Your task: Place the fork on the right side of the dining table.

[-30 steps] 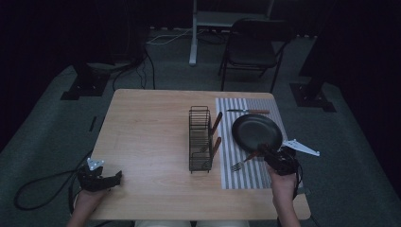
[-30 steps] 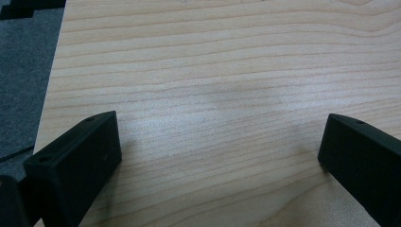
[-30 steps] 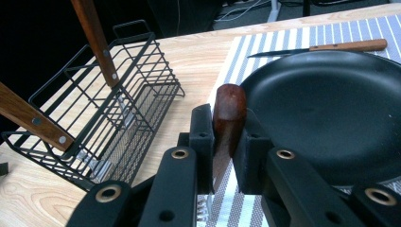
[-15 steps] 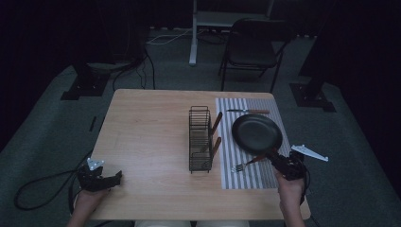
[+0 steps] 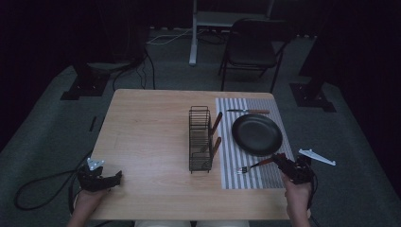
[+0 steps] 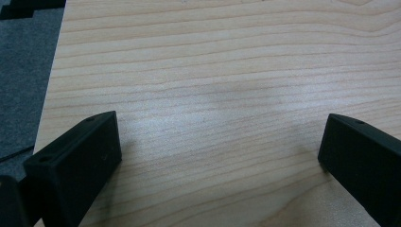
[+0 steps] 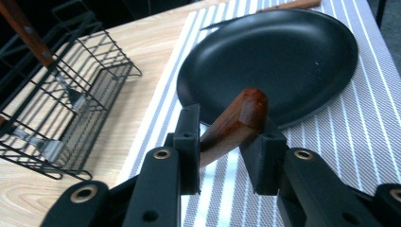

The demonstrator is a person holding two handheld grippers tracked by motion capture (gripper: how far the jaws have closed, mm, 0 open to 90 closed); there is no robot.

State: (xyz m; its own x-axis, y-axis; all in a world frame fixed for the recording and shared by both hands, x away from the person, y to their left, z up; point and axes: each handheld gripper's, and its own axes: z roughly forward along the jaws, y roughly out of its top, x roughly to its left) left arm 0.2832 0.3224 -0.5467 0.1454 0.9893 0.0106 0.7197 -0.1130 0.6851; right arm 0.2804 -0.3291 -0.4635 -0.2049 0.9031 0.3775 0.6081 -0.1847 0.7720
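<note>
While the left gripper [image 5: 113, 178] sits spread wide over the bare wooden table [image 5: 146, 137], the right gripper [image 5: 280, 161] has its jaws just easing apart around the wooden-handled fork [image 5: 255, 164] on the striped grey placemat [image 5: 246, 177]. Right gripper view: handle loose between the pads, black round pan [image 7: 283, 56] right behind, black wire rack [image 7: 71, 94] off left.

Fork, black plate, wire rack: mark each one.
fork [image 7: 236, 124], right gripper view, wooden handle between the jaws.
black plate [image 5: 257, 134], high view, centre of its dish.
wire rack [image 5: 200, 138], high view, middle of its top wires.
</note>
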